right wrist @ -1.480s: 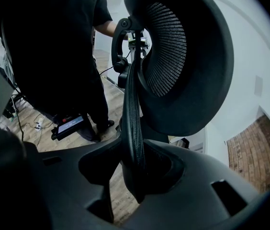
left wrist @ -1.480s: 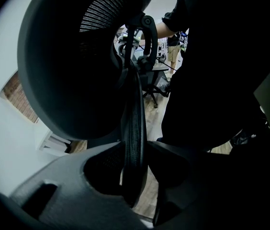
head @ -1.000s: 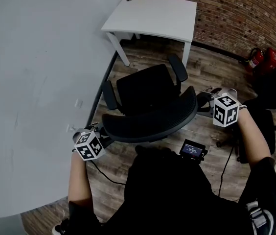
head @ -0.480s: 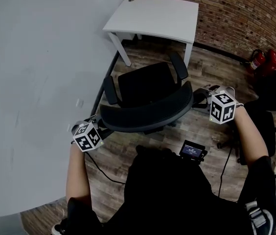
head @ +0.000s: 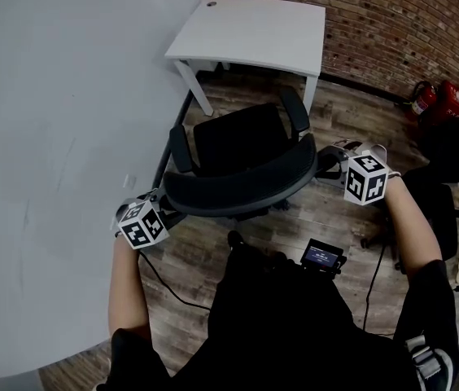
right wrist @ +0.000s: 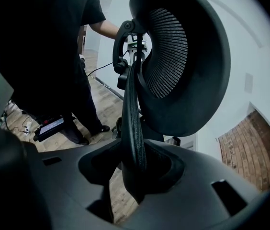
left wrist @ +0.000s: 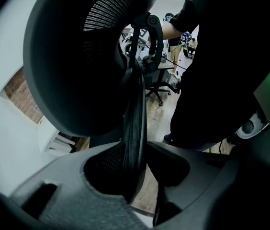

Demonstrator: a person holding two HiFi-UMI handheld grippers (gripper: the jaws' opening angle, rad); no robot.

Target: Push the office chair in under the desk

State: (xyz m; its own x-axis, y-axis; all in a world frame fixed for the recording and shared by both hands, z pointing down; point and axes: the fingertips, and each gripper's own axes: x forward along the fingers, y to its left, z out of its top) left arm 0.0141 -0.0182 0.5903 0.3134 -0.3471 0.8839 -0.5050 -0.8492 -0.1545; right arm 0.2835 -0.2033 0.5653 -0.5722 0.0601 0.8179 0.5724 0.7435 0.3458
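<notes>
I have the office chair (head: 242,149) by both ends of its backrest (head: 242,192). The left gripper (left wrist: 135,176) is pinching the left edge of the mesh rim, and the right gripper (right wrist: 132,171) is pinching the right edge. In each gripper view the dark rim runs straight down into the notch between the jaws.

The chair stands on the wood floor (head: 351,218) between me and the white desk (head: 254,27), with its seat (head: 242,141) facing the far side. The desk sits in the far corner, with the white wall (head: 50,137) at its left and the brick wall (head: 376,15) behind it. The seat front and the armrests (head: 295,112) are close to the desk's near legs, but I judge they are not yet under the top.

I expect the chair to be fairly heavy but to roll easily on this floor, and I expect it to swivel if my two pushes are uneven. The rim looks stiff enough to push on, while the mesh inside it would give. Holding wide at both ends of the rim should give me steering control. The right armrest looks the likeliest part to catch a desk leg.
</notes>
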